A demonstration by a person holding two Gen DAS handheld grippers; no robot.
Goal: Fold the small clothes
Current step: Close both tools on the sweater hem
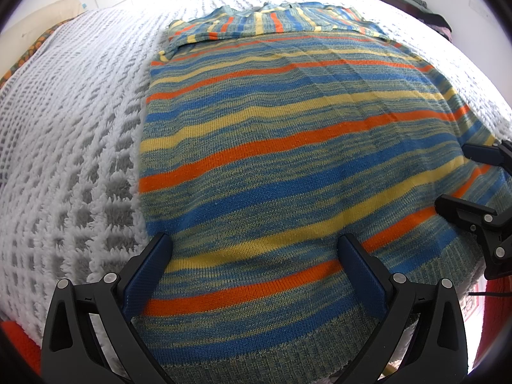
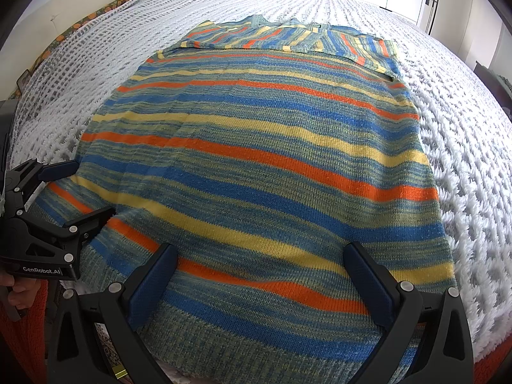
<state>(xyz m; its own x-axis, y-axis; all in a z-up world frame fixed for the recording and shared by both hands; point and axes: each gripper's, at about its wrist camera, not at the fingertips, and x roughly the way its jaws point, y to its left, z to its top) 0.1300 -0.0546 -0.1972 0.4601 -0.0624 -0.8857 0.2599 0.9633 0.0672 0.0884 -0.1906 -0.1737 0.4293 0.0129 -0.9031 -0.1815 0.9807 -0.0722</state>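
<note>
1. Flat on the white textured bedspread (image 1: 80, 160) lies the striped knit sweater (image 1: 288, 160), sleeves folded across its far end.
2. Left gripper (image 1: 252, 249): jaws wide, over the hem.
3. Right gripper (image 2: 260, 257): jaws wide, likewise empty.

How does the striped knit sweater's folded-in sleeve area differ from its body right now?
On the folded-in sleeves at the far end, stripes run lengthwise toward the cameras; on the sweater body they run crosswise. The sleeves lie layered on top, slightly rumpled; the body lies flat on the white textured bedspread. Both share blue, orange, yellow and green stripes.
</note>
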